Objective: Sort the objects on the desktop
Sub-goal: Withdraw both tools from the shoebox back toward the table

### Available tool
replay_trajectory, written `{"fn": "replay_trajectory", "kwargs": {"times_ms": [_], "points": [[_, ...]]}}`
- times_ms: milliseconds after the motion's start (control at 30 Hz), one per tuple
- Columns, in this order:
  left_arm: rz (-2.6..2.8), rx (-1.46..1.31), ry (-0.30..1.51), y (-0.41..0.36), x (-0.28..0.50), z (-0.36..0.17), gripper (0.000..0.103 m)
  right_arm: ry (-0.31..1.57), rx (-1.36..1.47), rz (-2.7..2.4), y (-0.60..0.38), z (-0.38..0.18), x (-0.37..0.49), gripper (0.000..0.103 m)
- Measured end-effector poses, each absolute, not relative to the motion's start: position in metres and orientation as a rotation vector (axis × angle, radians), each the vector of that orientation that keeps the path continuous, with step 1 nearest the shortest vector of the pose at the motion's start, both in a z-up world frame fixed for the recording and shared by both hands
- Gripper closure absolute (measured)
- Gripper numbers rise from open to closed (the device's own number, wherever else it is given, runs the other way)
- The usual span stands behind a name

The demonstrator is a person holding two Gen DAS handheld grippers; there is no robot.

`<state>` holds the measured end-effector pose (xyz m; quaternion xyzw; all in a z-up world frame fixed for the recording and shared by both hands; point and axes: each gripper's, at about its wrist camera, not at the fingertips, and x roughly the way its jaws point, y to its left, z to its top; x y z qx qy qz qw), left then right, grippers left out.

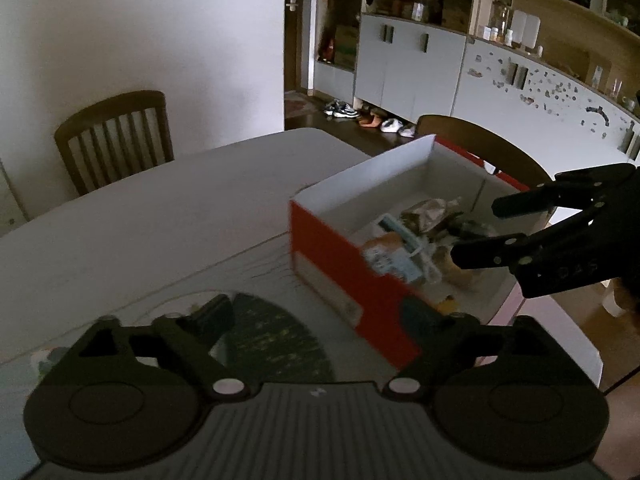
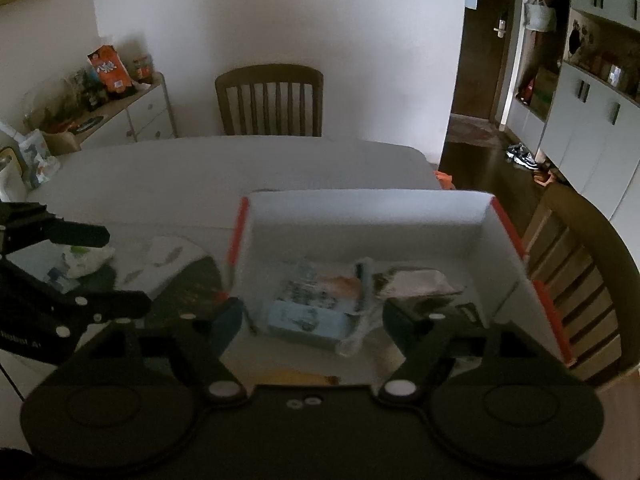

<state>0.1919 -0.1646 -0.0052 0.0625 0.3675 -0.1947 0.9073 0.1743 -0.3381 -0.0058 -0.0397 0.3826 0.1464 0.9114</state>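
An open red-and-white cardboard box (image 1: 328,248) (image 2: 360,204) stands on the table and holds several items: a light blue packet (image 2: 308,320), a printed packet (image 1: 390,258) and a crumpled wrapper (image 2: 420,280). My right gripper (image 2: 316,320) is open and empty just above the box's near rim; it also shows in the left wrist view (image 1: 480,232) over the box. My left gripper (image 1: 320,316) is open and empty, left of the box over a dark fan-shaped mat (image 1: 272,336); it shows in the right wrist view (image 2: 116,268). A white and green wrapper (image 2: 84,258) lies on the table beside it.
The white table (image 1: 160,208) has wooden chairs at the far side (image 2: 270,100) and right (image 2: 576,280). A sideboard with snacks (image 2: 120,108) stands at left. White cabinets and shelves (image 1: 460,76) line the right wall.
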Motion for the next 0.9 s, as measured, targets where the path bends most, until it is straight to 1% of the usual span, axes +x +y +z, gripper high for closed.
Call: {"fn": "replay_trajectory", "kwargs": {"times_ms": [67,633,900], "points": [[-0.397,0.133,0.75,-0.151,0.189,-0.006,0.001,0.784,-0.088,0.303,-0.322,-0.004,0.172,0.025],[-0.327,0.07,0.767,-0.033,0.176,-0.025,0.001,0.786,-0.119,0.334,-0.19,-0.008,0.172,0.024],[-0.236,0.032,0.793,0.013,0.169,-0.047,0.001,0.8,-0.149,0.368,-0.135,-0.018,0.179,0.024]]}}
